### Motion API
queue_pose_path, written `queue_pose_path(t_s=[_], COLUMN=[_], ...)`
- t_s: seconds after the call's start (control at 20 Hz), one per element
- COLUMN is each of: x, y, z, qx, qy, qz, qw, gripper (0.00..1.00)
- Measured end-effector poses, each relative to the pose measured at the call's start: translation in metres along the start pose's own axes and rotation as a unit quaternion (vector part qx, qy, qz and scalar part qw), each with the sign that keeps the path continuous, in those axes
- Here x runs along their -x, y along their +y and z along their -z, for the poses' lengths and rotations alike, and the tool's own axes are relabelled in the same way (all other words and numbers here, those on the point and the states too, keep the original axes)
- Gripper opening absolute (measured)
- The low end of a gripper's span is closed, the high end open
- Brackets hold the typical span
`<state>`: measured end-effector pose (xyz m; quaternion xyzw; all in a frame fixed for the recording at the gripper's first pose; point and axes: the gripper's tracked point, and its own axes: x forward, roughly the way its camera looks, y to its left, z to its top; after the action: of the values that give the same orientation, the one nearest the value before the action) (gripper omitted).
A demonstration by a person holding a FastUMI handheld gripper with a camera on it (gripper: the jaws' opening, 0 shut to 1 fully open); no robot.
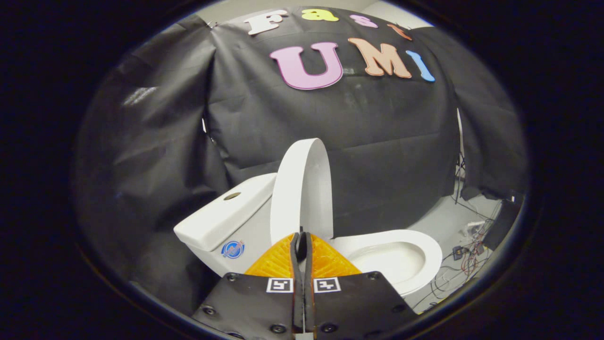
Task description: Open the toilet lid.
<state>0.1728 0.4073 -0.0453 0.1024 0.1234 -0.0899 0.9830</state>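
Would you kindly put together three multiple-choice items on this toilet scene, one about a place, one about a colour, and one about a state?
1. Where is the raised lid relative to the claw?
A. Just beyond the fingertips
B. Flat on the seat
C. On the floor beside the cables

2. What colour is the toilet?
A. Black
B. White
C. Blue

3. How do the claw's fingers stand?
A. Wide apart around the lid
B. Pressed on the tank's button
C. Together, with nothing seen between them

Answers:
1 A, since the lid stands upright just ahead of the tips, in front of the tank.
2 B, since bowl, lid and tank are all white.
3 C, since the two fingers meet along their length and clamp nothing.
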Motion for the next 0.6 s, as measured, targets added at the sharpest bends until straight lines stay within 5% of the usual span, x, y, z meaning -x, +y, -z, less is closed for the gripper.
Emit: queue_pose_path(t_s=[0.4, 0.6], x=[-0.008, -0.016], y=[0.038, 0.062], z=[0.0, -0.006], qx=[0.011, 0.065], qy=[-0.033, -0.07], qz=[-0.021, -0.042], qw=[0.999, 0.994], gripper=[0.02, 0.1])
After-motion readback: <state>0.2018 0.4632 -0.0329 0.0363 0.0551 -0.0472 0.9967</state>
